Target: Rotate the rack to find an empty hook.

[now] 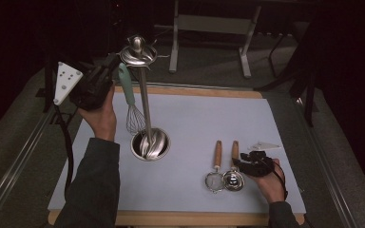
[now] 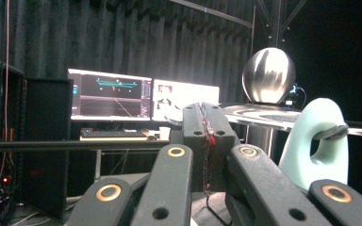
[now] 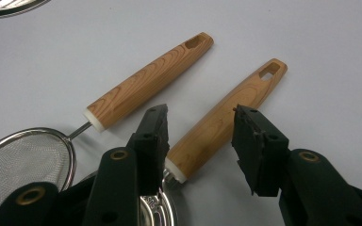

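The left gripper (image 1: 108, 64) is raised at the upper left of the high view, beside the top disc of a tall steel utensil stand (image 1: 145, 95). Its jaws are closed together with nothing between them. Just beside them a mint-handled whisk (image 1: 129, 97) hangs from the stand's disc. In the left gripper view the whisk's handle loop (image 2: 318, 146) sits over a hook at the right of the frame, with the stand's ball finial (image 2: 268, 75) above it.

The right gripper (image 1: 248, 160) rests low at the lower right of the high view, its jaws about half open and astride the wooden handle of a small steel ladle (image 3: 226, 123). The pads stand clear of the wood on both sides, so nothing is gripped. Just beside it lies a wooden-handled mesh strainer (image 3: 33, 160), apart from the ladle's handle.

The pale mat on the worktop (image 1: 204, 123) has broad bare room in its middle and upper right. The utensils lie near its lower edge, and the stand's bowl-shaped base (image 1: 150, 144) sits left of centre.

The ladle's bowl is cut off at the bottom of the right gripper view, partly behind a jaw. A small white object (image 1: 264, 145) beyond the right gripper is too small to make out. Behind the worktop the room is dark, apart from lit monitors (image 2: 141, 100).
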Motion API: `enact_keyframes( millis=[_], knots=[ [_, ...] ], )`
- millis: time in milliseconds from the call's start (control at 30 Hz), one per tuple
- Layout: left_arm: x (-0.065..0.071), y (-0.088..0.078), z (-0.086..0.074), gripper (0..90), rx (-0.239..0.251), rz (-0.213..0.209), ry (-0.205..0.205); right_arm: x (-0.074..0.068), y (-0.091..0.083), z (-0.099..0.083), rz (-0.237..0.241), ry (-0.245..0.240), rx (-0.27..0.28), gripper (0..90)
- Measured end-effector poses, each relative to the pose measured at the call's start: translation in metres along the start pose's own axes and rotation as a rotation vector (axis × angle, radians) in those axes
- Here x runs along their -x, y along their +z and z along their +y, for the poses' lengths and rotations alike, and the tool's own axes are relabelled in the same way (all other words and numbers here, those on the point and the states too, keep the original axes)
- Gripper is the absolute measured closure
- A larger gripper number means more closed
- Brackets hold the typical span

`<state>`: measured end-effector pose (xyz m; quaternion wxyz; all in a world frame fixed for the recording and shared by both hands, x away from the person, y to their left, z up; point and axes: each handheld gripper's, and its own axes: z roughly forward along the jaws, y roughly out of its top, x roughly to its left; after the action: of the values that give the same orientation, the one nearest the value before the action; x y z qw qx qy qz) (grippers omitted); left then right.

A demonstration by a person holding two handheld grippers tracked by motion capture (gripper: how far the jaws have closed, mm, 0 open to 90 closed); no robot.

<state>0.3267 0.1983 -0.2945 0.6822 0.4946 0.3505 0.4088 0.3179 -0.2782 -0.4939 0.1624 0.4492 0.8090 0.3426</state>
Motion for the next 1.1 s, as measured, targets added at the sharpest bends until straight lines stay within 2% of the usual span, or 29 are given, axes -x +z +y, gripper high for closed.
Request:
enact_keyframes(
  millis=[167, 333, 500, 900, 967, 1100],
  knots=[
    [0.000, -0.002, 0.004, 89.5, 0.011, -0.005, 0.002, 0.000, 0.000, 0.000, 0.001, 0.001, 0.001, 55.2],
    [0.001, -0.007, 0.006, 88.0, 0.009, -0.021, 0.022, 0.000, 0.000, 0.000, 0.000, 0.002, 0.000, 55.2],
    [-0.001, -0.011, 0.004, 88.1, 0.020, -0.015, 0.002, 0.001, -0.001, 0.000, 0.000, 0.006, 0.001, 54.8],
    [-0.006, -0.025, 0.003, 87.7, -0.026, 0.005, 0.063, -0.001, -0.001, 0.000, 0.002, 0.008, 0.001, 54.8],
    [-0.009, -0.030, 0.000, 87.5, -0.043, 0.013, 0.085, -0.001, -0.001, 0.000, 0.001, 0.009, -0.001, 54.8],
    [-0.013, -0.035, -0.006, 87.0, -0.066, 0.011, 0.093, 0.000, -0.001, -0.001, 0.001, 0.011, 0.003, 54.8]
  ],
)
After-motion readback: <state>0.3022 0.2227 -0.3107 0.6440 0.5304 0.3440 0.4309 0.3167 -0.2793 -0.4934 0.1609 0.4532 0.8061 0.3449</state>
